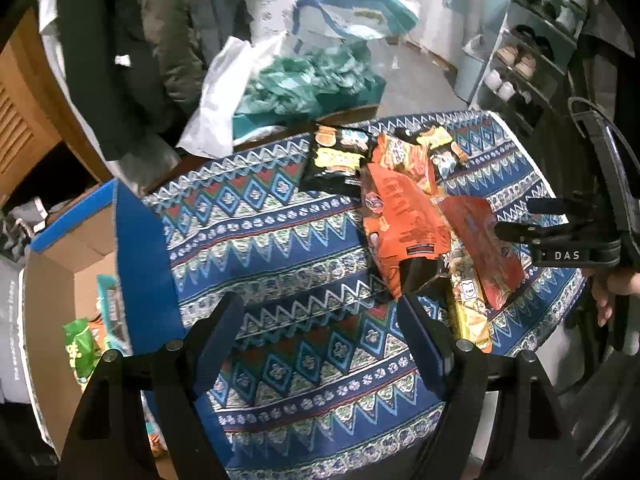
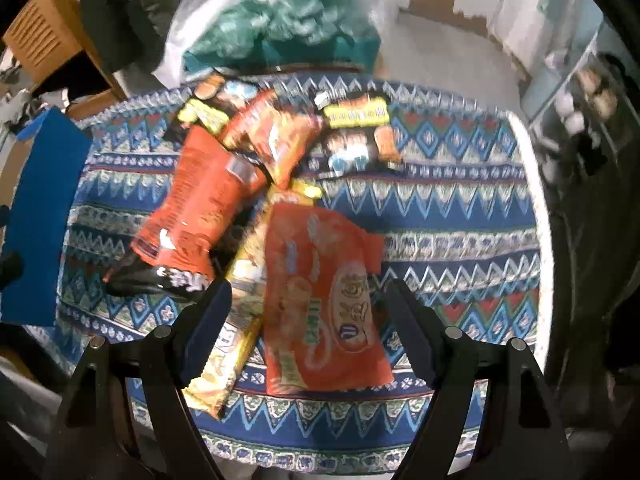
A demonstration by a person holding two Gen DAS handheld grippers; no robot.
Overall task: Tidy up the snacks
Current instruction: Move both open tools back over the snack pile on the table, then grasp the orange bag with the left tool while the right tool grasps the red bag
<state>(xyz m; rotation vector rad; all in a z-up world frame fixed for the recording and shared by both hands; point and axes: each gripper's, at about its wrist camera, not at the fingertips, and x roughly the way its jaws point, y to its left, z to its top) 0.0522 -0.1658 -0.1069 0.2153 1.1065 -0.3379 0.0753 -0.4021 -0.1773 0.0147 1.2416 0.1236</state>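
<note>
Several snack packets lie in a heap on the patterned tablecloth (image 1: 280,216). In the left wrist view an orange bag (image 1: 404,220) lies beside a red packet (image 1: 484,248) and a yellow packet (image 1: 470,308), with black packets (image 1: 336,156) behind. My left gripper (image 1: 320,320) is open and empty above the cloth, left of the heap. My right gripper (image 2: 306,304) is open, its fingers either side of the red packet (image 2: 324,296), above it. The right gripper also shows in the left wrist view (image 1: 532,220). The orange bag (image 2: 200,200) lies to its left.
An open cardboard box with blue flaps (image 1: 80,264) stands left of the table and holds a green packet (image 1: 80,348) and a teal one (image 1: 114,308). Teal and white plastic bags (image 1: 288,84) lie behind the table. A shoe rack (image 1: 532,56) stands at the right.
</note>
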